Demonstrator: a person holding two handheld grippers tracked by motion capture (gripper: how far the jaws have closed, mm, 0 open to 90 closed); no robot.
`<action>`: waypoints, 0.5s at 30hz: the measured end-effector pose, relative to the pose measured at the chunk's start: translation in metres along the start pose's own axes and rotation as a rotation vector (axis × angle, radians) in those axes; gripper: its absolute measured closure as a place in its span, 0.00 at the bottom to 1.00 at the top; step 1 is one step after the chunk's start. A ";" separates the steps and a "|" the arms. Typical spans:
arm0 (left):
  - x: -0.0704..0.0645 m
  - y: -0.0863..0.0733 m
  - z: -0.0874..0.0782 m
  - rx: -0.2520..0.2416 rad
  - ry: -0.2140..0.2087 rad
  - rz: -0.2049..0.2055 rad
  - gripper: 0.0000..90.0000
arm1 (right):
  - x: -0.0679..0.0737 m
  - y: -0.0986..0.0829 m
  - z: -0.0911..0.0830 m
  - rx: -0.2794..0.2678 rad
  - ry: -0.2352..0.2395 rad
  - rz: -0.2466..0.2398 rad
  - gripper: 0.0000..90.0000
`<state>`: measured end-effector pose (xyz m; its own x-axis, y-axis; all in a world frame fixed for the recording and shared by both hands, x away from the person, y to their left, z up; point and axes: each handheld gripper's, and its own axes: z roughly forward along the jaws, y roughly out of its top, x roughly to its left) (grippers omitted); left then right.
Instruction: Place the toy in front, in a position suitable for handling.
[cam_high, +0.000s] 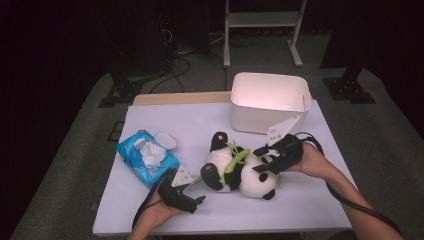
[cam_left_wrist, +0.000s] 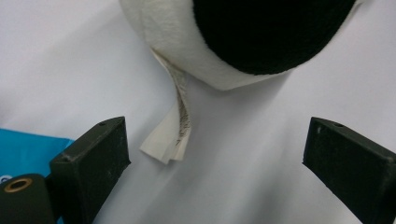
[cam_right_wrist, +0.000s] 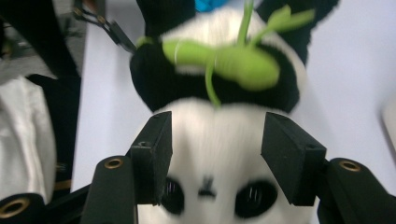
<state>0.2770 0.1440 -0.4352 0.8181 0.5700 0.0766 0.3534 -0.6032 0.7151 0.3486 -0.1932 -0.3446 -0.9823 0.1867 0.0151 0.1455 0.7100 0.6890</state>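
The plush panda (cam_high: 239, 170) lies on its back near the middle of the table (cam_high: 165, 120), head toward the right and legs toward the left, a green bamboo sprig (cam_high: 235, 159) across its chest. The right gripper (cam_high: 272, 161) sits over the head: in the right gripper view its jaws stand apart on either side of the white forehead (cam_right_wrist: 215, 140), close to the plush or just touching it, without any visible squeeze. The left gripper (cam_high: 192, 192) hovers just near and left of the toy's black foot, jaws wide open and empty; the left gripper view shows the white sewn-in label (cam_left_wrist: 170, 133) lying on the table between them.

The step in hand looks like taking hold of the panda at the head. The next move would call for the right jaws to close firmly on the soft head, then lift; the white bin (cam_high: 270, 102), just far of the toy, seems the likely destination. A blue wipes pack (cam_high: 145, 157) and a small white lid (cam_high: 165, 140) lie to the left, apart from the panda.
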 end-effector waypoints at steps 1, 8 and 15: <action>0.000 0.001 0.000 0.003 0.001 0.004 0.06 | 0.002 -0.005 -0.001 -0.010 -0.009 0.006 0.47; 0.002 0.005 -0.004 -0.003 -0.002 0.001 0.06 | 0.008 -0.034 0.006 -0.099 -0.043 0.064 0.44; 0.007 0.011 -0.012 0.009 -0.007 0.030 0.07 | 0.013 -0.033 0.009 -0.076 -0.102 0.006 0.43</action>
<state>0.2816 0.1478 -0.4185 0.8316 0.5476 0.0925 0.3329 -0.6248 0.7063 0.3323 -0.2078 -0.3738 -0.9636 0.2623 -0.0518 0.1386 0.6558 0.7421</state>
